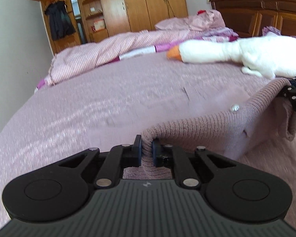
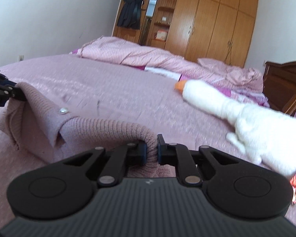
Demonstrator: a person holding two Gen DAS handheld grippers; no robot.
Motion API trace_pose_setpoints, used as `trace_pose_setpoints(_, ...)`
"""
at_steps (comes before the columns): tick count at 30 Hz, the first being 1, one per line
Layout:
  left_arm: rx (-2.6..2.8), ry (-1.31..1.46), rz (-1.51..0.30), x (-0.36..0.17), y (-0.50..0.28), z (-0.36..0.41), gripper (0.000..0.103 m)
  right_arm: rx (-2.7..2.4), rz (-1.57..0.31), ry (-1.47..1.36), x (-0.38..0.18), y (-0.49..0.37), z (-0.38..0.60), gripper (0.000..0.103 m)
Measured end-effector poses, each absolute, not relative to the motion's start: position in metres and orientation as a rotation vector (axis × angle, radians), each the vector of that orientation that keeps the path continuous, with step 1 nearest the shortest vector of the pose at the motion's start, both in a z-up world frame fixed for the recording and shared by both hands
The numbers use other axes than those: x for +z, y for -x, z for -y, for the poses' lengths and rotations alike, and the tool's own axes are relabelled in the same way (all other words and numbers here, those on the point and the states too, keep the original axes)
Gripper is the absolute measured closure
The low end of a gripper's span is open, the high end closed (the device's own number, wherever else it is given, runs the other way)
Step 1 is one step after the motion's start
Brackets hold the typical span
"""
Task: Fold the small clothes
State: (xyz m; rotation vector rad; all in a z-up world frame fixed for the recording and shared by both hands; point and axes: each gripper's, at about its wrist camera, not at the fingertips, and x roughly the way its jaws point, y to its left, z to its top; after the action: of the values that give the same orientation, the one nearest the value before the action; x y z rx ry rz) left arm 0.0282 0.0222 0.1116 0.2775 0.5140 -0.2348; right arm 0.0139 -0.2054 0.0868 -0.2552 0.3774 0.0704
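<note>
My left gripper is pinched shut on one end of the ribbed edge of a small dusty-pink knitted cardigan. From those fingers the knit rises and runs off to the right, past a pearl-like button, to my right gripper, which is likewise clamped on the same ribbed edge. I hold it at two points so the edge stays taut between the tools and the body hangs free, ready to be laid over itself. The garment is lifted just above the mauve textured bedspread, directly ahead of both tools. Beyond my right fingers lies a white plush goose with an orange beak, well apart from the cardigan. Farther ahead, a pink striped duvet is bunched along the far side. I see no basket or box; the wooden wardrobe behind has its doors shut, contents hidden.
</note>
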Motion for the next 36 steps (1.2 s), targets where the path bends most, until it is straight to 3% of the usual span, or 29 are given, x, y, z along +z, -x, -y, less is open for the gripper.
trace_pose_setpoints(11, -0.205, -0.282, -0.484, 0.122, -0.150, -0.006, 0.093, 0.015, -0.346, 0.279, 0.083, -0.111, 0.206, 0.090)
trace_pose_setpoints(19, -0.170, -0.269, -0.622, 0.063, -0.237, 0.003, 0.092, 0.000, -0.483, 0.328, 0.028, -0.174, 0.202, 0.089)
trace_pose_setpoints(25, -0.155, -0.213, -0.678, 0.029, -0.259, -0.008, 0.090, 0.034, -0.530, 0.296, 0.001, -0.190, 0.206, 0.086)
trace_pose_setpoints(27, -0.154, -0.210, -0.682, 0.028, -0.259, -0.011, 0.081, 0.041, -0.539, 0.255, 0.003, -0.194, 0.211, 0.085)
trace_pose_setpoints(31, -0.174, -0.172, -0.692, 0.038, -0.253, -0.024, 0.062, 0.044, -0.533, 0.203, 0.015, -0.188, 0.224, 0.057)
trace_pose_setpoints(33, -0.186, -0.159, -0.684, 0.047, -0.246, -0.032, 0.048, 0.052, -0.516, 0.183, 0.022, -0.180, 0.232, 0.055)
trace_pose_setpoints(36, -0.207, -0.161, -0.664, 0.062, -0.228, -0.043, 0.039, 0.080, -0.502, 0.172, 0.031, -0.165, 0.241, 0.055)
